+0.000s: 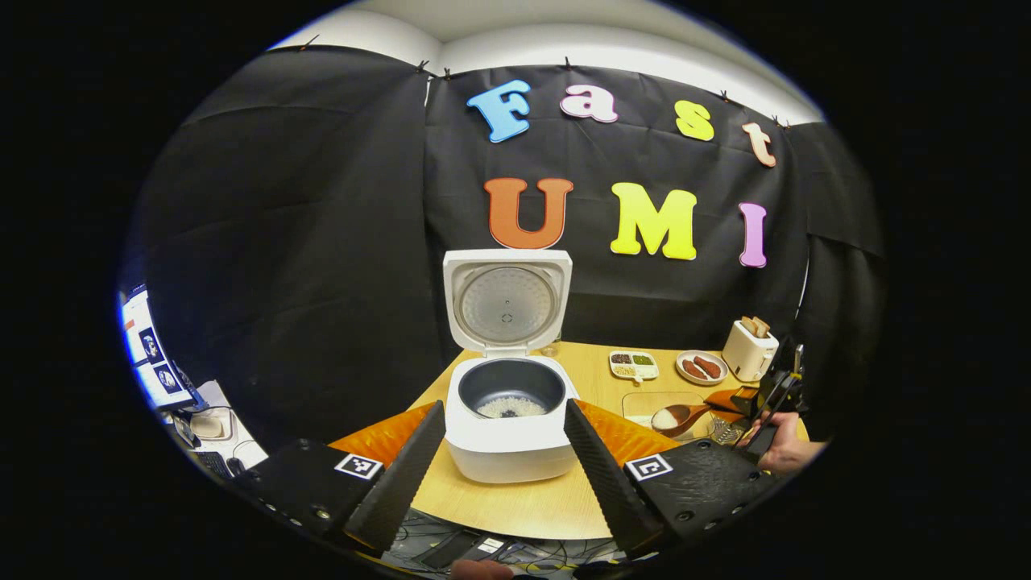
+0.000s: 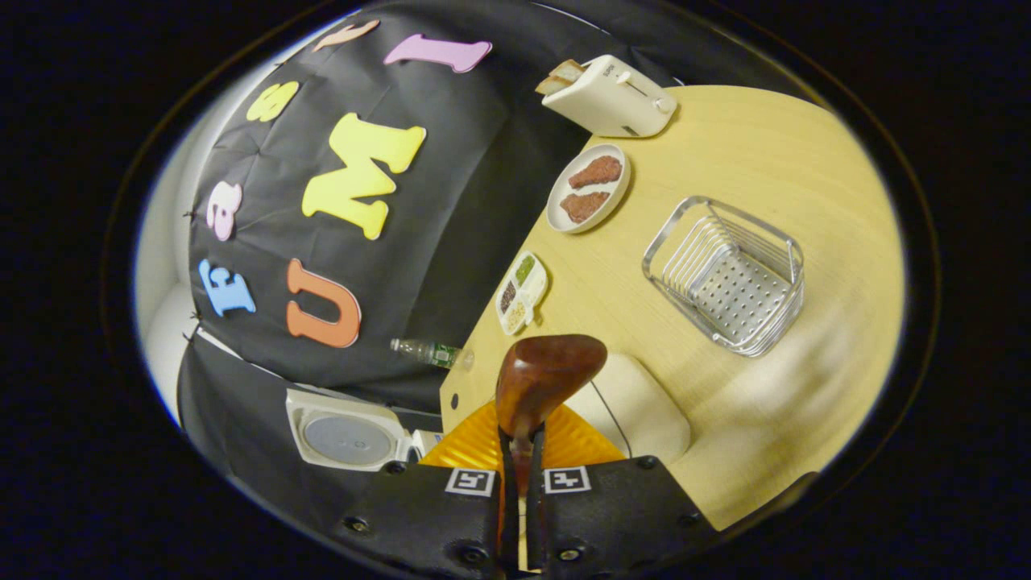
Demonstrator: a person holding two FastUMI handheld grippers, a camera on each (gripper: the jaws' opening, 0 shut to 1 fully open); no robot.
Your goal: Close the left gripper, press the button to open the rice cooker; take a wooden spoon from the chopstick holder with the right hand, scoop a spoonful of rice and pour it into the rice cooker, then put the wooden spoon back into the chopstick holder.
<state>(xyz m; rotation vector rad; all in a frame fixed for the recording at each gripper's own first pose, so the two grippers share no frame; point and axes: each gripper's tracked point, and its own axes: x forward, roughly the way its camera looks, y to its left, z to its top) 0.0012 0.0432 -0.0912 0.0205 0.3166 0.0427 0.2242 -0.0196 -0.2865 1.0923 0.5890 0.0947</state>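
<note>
while left gripper gapes, right gripper clamps the wooden spoon.

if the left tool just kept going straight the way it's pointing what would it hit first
Most likely the rice cooker. It sits on the table dead ahead, framed between the left tool's spread fingers, lid up. Its white front wall would probably be met first, though the depth is hard to judge.
</note>
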